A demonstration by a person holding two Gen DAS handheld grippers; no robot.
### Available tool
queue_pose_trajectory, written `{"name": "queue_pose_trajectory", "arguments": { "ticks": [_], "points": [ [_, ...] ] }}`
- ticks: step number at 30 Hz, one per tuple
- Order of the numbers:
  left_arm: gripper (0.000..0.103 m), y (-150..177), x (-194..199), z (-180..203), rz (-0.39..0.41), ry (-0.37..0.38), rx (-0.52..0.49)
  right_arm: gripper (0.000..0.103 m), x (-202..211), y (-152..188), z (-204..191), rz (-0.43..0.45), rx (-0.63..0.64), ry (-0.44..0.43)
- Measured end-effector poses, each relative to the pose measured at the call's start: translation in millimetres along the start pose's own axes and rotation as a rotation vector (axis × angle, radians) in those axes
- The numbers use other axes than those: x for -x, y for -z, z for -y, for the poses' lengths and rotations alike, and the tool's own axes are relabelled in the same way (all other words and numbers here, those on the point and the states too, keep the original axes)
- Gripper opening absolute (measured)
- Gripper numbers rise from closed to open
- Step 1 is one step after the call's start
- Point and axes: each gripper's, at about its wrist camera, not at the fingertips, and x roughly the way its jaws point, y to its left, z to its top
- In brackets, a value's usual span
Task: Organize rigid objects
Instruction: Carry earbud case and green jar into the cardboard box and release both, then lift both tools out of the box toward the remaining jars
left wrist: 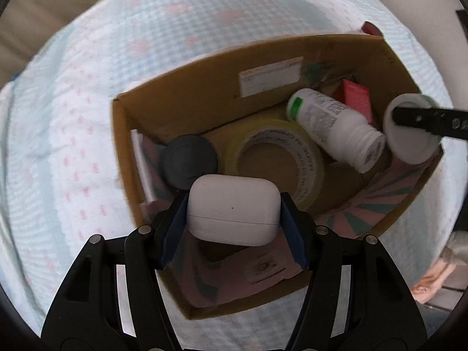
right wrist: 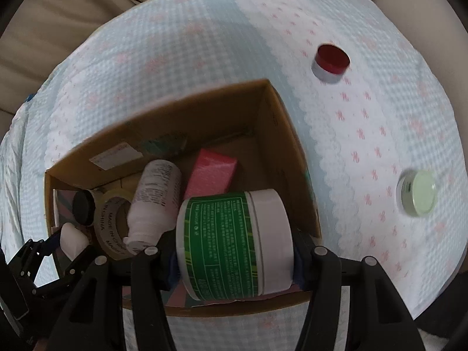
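1. White, glossy plastic fills the left claw [left wrist: 234, 213]: an earbud case [left wrist: 232, 209], pinched by its two short ends between the blue pads [left wrist: 175, 228], jaws part-closed to its width. It hangs over the near end of the cardboard box [left wrist: 181, 87]. The shell looks light, rigid and slick, with rounded sides that could squirt out of a loose grip; its lid seam runs across between the pads, so squeezing the ends as here seems safest.

2. The right claw [right wrist: 234, 248] is clamped on a white jar with a green label [right wrist: 234, 245], held lying on its side, pads on base and lid. It sits above the box's near right corner. I judge it heavier than the case, stiff, with a smooth label; gripping end to end avoids rolling, though pressure on the lid could shift it.

3. Just beyond, inside the box: a roll of clear tape [left wrist: 275, 158] lying flat, a dark round puck [left wrist: 190, 161], a white bottle [left wrist: 336, 128] tilted on its side, and a pink block [right wrist: 210, 175] in the far corner. Both held things want a free spot among these; the bottle may roll if knocked.

4. Outside on the patterned bedspread [right wrist: 204, 44], well apart from the box: a red-lidded jar [right wrist: 332, 61] and a pale green-lidded jar [right wrist: 418, 193], both upright. Small and hard, probably best taken across the sides.
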Motion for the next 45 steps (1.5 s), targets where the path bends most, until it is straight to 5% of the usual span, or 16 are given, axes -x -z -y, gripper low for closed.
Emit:
{"name": "queue_pose_trajectory", "arguments": {
  "ticks": [2, 3, 5, 6, 21, 32, 45],
  "points": [
    [0.077, -1.7, 1.6, 0.9, 0.015, 0.014, 0.003, 0.056, -3.4, 0.3, 1.4, -0.012, -0.021, -0.002],
    [0.101, -2.8, 4.9, 2.7, 0.030, 0.010, -0.003, 0.072, -2.9, 0.2, 2.1, -0.009, -0.032, -0.002],
    [0.103, -3.8, 8.3, 6.1, 0.056, 0.016, -0.014, 0.102, 0.5, -0.5, 1.5, 0.006, -0.034, -0.045],
    [0.103, -3.9, 8.1, 7.5, 0.057, 0.015, -0.017, 0.103, 2.0, -0.5, -0.3, 0.009, -0.024, -0.055],
    [0.103, 8.9, 23.4, 13.4, 0.066, -0.024, 0.008, 0.103, 35.4, 11.3, 2.1, 0.099, 0.019, -0.056],
    [0.103, 19.7, 121.8, 19.5, 0.173, -0.107, 0.014, 0.103, 116.9, 26.7, -6.0, 0.197, 0.112, -0.053],
    [0.103, 7.1, 246.0, 66.1, 0.436, -0.117, 0.044, 0.103, 233.6, 58.6, 41.2, 0.337, 0.169, -0.019]
  ]
}}
